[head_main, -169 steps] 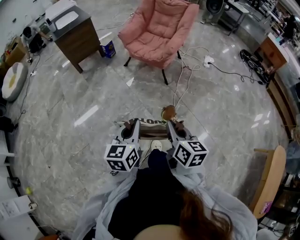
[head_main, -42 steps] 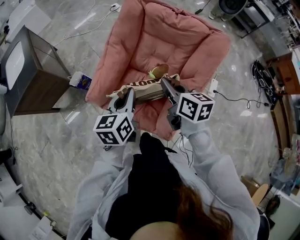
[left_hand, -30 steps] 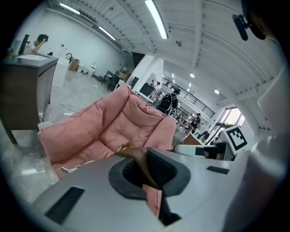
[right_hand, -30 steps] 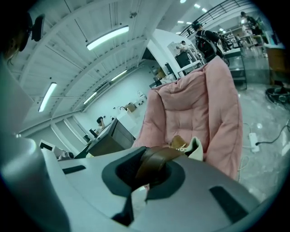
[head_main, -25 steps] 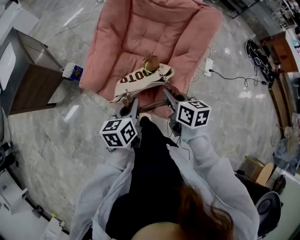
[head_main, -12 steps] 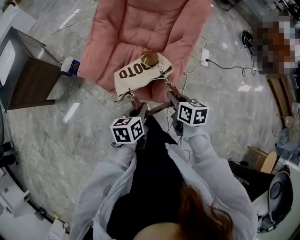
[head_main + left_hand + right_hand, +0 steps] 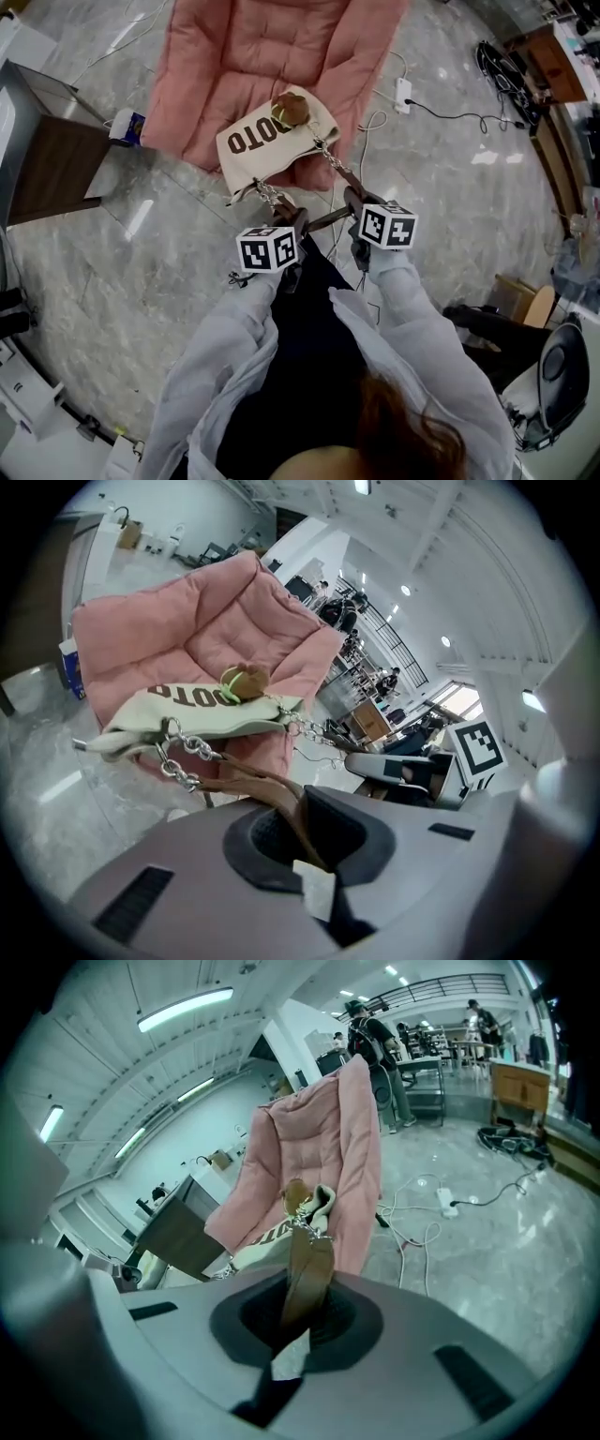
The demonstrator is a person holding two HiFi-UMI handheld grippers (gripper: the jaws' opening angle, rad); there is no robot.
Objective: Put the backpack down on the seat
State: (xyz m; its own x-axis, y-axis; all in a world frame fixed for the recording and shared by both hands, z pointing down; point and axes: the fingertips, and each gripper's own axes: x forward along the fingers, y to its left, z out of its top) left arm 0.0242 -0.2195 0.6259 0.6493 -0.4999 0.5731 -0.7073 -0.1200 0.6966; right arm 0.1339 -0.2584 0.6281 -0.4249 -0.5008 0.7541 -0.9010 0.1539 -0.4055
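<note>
The pink armchair [image 7: 272,56] fills the top of the head view. The cream backpack [image 7: 253,142] (brown lettering across its face) lies at the front edge of the seat, its lower end toward the person. The left gripper [image 7: 289,214] and right gripper [image 7: 347,194] sit just in front of it, each with jaws closed tight on the brown strap [image 7: 267,794]. Silver chains [image 7: 183,759] link strap to bag. A small brown plush charm [image 7: 290,108] rests on the backpack's far end.
</note>
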